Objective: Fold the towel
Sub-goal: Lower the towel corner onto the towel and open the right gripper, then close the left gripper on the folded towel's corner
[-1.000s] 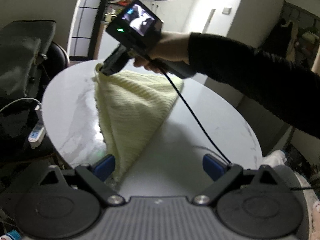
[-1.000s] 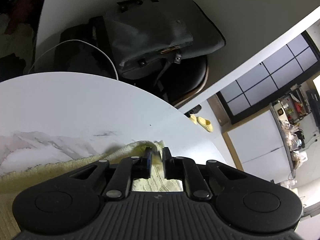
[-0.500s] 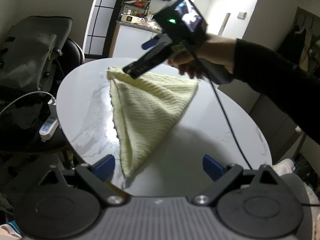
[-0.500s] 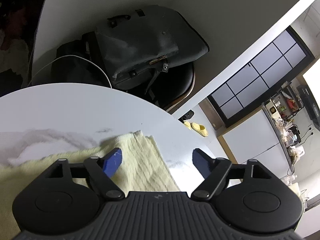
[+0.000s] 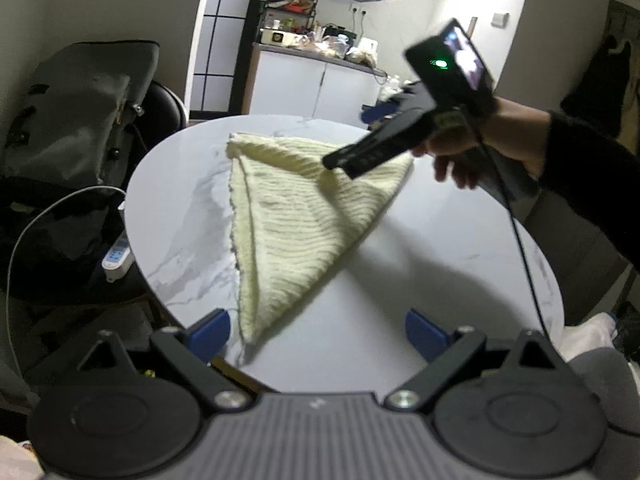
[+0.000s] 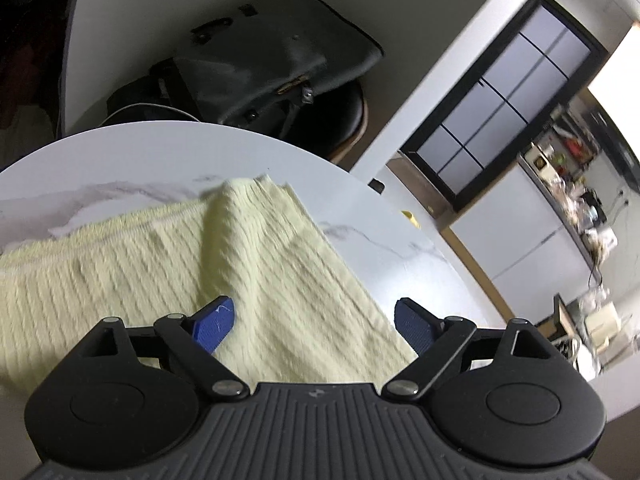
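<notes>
A pale yellow knit towel [image 5: 292, 216] lies folded into a triangle on the round white marble table [image 5: 440, 264]. Its near tip reaches the table's front edge by my left gripper [image 5: 318, 334], which is open and empty just off that edge. My right gripper [image 6: 312, 326] is open and empty, held above the towel's [image 6: 240, 264] far part, apart from it. In the left wrist view the right gripper body [image 5: 384, 144] hovers over the towel's far right corner, held by a hand in a dark sleeve.
A dark bag [image 5: 80, 120] sits on a chair left of the table, with a white cable and power strip [image 5: 116, 258] below. A kitchen counter [image 5: 316, 80] stands behind. The right gripper's cable [image 5: 520, 248] hangs across the table's right side.
My right gripper let go of the towel's far corner, opened, and drew back up and to the right. The corner now lies on the table. My left gripper pulled back from the towel.
</notes>
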`<state>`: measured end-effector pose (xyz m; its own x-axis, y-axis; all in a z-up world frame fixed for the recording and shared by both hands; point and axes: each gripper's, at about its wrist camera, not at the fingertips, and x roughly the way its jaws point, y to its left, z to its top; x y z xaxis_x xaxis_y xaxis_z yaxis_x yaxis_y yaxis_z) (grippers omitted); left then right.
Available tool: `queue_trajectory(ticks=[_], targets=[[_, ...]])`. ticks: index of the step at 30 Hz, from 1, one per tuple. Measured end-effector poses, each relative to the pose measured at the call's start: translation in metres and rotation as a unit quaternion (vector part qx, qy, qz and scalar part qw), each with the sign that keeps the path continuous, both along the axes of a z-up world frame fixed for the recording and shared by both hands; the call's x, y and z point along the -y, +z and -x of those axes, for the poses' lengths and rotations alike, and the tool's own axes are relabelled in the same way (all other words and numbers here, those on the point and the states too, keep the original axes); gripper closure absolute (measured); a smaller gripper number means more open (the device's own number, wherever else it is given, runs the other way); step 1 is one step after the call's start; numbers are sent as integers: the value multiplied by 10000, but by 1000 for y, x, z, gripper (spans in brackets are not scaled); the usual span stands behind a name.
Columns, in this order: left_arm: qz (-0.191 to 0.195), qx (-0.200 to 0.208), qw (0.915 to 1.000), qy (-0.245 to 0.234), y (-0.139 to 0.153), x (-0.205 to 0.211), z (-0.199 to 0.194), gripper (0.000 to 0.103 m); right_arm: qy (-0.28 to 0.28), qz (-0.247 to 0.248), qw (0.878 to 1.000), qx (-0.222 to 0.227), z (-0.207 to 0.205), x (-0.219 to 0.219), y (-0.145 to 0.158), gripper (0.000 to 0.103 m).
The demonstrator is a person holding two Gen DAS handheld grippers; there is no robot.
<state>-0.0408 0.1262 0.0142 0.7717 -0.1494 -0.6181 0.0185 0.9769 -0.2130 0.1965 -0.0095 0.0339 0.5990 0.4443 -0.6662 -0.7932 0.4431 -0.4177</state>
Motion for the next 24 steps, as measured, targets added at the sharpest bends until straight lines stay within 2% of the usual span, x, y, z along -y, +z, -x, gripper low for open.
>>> queue_trajectory(ticks=[9,13,16,20,24], targets=[[-165,37,9996,210,0,7,3,9,-266,-390,9985,-284,12,50,-5,4],[-239,224,9991,252,4,10,3,19,-441,-644,9961,-406,17,75,-6,0],[-229,325,9988,288,7,9,1,22,-509,-796,9946,-434,22,89,-5,0],[50,315,9989,350,9,-5,-15,26,-575,-1123,9912,-390,31,106,-4,0],[190,252,9986,414,12,-20,-36,41,-585,-1305,9893,-298,38,117,-10,0]])
